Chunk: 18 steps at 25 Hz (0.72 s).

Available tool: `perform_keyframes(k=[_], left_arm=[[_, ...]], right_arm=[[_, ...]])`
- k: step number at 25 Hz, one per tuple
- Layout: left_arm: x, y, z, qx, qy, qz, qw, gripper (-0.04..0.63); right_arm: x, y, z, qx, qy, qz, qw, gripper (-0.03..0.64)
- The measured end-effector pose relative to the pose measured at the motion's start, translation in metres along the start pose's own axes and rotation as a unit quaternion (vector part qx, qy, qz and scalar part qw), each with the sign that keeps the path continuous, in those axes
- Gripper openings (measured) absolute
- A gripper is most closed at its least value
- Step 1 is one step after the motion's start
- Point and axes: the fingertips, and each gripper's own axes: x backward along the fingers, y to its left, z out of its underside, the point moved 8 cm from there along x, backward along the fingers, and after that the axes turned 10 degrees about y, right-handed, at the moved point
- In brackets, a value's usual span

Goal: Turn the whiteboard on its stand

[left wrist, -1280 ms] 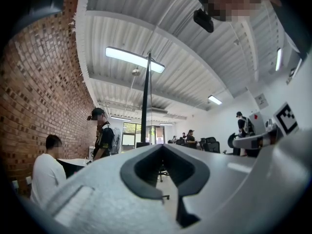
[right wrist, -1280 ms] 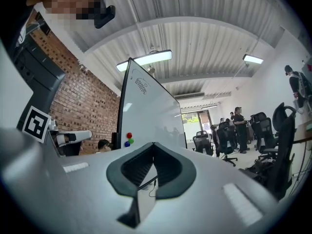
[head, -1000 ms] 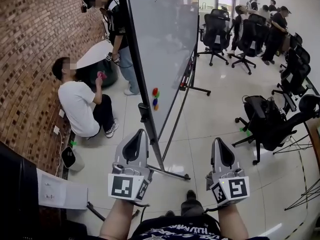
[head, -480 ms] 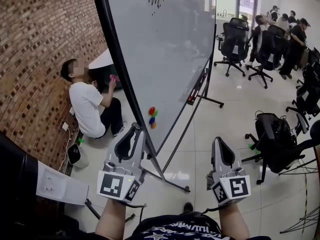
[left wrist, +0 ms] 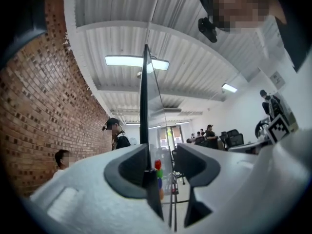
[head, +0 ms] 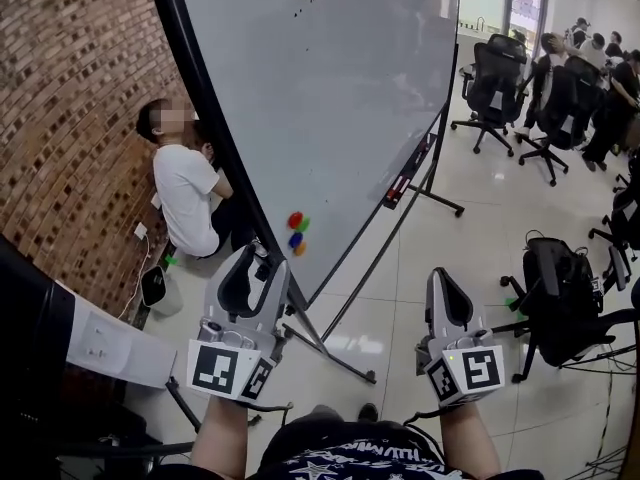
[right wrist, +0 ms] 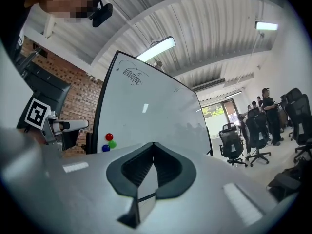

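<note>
Whiteboard stands between seated person and office chairs.

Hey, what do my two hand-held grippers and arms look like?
Both the left hand-held gripper and right hand-held gripper are light grey with dark-lined, tapering jaws. Each carries a white cube printed with black square markers. Forearms are unsleeved; the shirt is dark with white print.

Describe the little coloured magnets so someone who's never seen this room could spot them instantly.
Find the big freestanding whiteboard beside the brick wall. Low on it, near the edge closest to that wall, sits a tight cluster of round magnets, the only bright red, green, blue and orange spots on the board.
</note>
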Motion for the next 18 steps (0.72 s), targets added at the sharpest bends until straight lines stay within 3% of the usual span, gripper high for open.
perform_keyframes(k=[4,18], left_arm=[[-0.006,0.006,-0.003,-0.018,0.003,0.005,0.9998,0.231],[-0.038,0.031,-0.014,0.007,0.022,0.054,0.9983,0.23]], right_arm=[[-0.005,0.002,0.002,-0.001,0.006,0.003,1.0,0.008],[-0.009,0.021,0.001,-0.006,0.007,0.022,1.0,0.008]])
